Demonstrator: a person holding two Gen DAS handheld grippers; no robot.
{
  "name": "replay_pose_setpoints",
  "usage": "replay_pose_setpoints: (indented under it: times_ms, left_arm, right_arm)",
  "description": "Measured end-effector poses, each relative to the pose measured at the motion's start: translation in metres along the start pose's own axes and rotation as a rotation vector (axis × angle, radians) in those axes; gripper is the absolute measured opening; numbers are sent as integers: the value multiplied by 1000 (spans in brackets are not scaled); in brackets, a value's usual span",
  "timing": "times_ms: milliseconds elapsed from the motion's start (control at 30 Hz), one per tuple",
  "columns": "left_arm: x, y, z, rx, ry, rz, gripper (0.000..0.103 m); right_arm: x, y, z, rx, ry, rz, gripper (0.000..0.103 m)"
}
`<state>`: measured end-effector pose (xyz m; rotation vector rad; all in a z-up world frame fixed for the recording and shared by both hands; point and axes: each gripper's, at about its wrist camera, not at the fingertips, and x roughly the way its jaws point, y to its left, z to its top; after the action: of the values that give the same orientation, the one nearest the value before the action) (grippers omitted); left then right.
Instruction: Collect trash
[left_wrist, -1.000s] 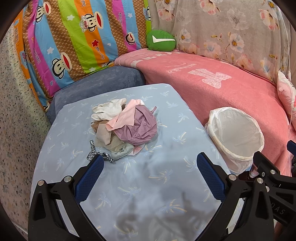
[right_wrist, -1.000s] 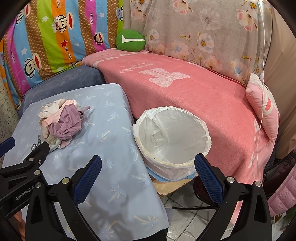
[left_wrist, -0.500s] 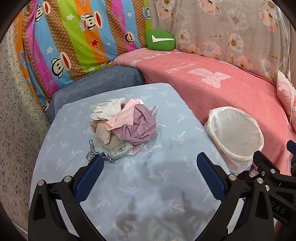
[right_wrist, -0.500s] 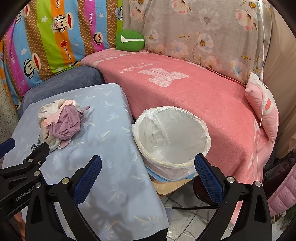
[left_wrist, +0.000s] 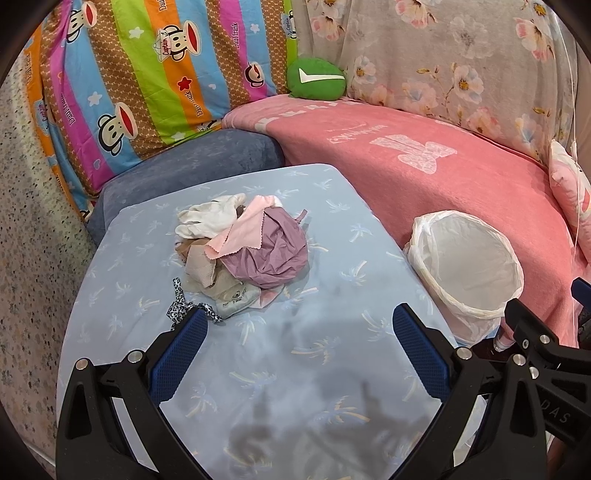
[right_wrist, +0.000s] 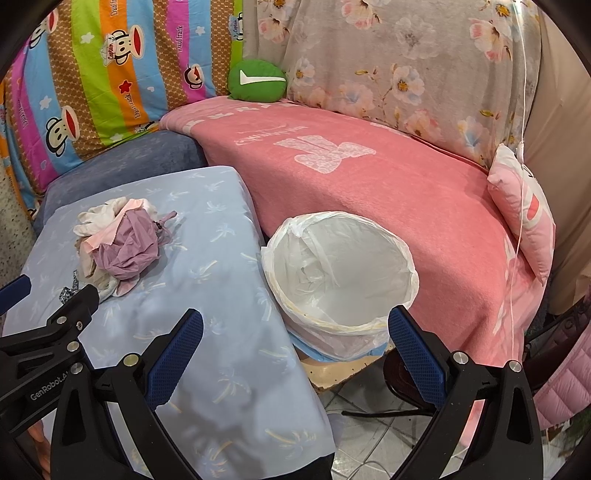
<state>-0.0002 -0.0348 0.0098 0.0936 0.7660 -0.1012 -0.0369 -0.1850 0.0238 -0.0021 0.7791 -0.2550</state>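
I am holding my left hand-held gripper (left_wrist: 295, 341) spread wide and empty above the blue desk (left_wrist: 280, 354). My right hand-held gripper (right_wrist: 295, 341) is gaping likewise, hovering before the lined trash bin (right_wrist: 341, 280). The pile of crumpled rags (left_wrist: 243, 249) is lying mid-desk, the bin standing just beside the desk's edge.

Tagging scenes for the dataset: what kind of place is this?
Likely a home living room or bedroom corner: a sofa-like seat under a pink blanket, cartoon and floral sheets draped behind, a lined trash bin beside a cloth-covered table holding a pile of crumpled rags.
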Motion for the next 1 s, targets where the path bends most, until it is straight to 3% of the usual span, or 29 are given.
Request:
replay_pose_setpoints:
  times_ms: [533, 1000]
  left_arm:
    - [8, 10, 0, -8, 29, -46, 96]
    - [32, 50, -3, -25, 57, -32, 96]
  right_arm:
    - [1, 0, 1, 13, -3, 0, 97]
    - [14, 35, 14, -2, -18, 15, 97]
